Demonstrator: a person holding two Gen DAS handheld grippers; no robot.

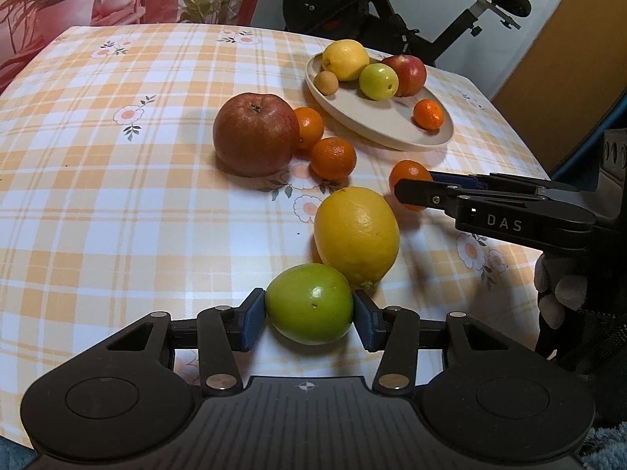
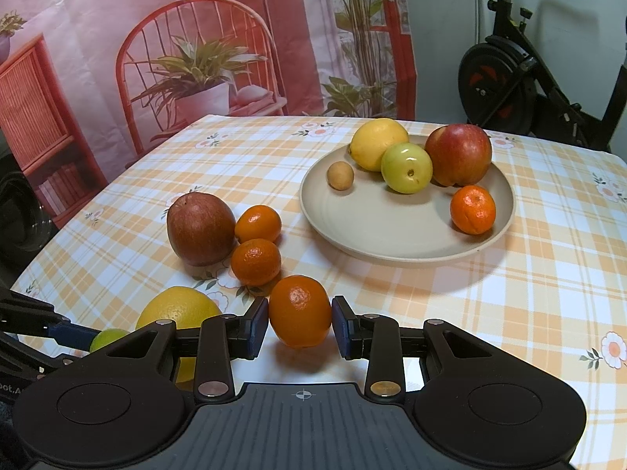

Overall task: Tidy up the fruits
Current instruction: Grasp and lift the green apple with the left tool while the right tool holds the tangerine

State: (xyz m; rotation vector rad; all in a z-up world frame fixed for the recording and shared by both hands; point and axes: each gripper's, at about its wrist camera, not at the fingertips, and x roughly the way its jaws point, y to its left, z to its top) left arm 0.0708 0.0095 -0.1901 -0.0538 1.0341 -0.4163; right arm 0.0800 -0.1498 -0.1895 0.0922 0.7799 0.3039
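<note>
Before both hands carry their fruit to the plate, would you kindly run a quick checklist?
1. Left gripper jaws against green fruit: ok, pads touch both sides.
2. Right gripper shut on mandarin: ok.
3. Free space on plate: ok, the near part is bare.
4. Green fruit clear of the large lemon: not ok, they touch.
5. Mandarin lifted off the tablecloth: cannot tell.

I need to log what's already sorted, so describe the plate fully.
The plate is round, shallow and beige with a matte, low rim, sitting flat on the checked tablecloth. It holds a lemon, a pale green fruit, a red apple, a mandarin and a small tan fruit. Neither tool touches it.
</note>
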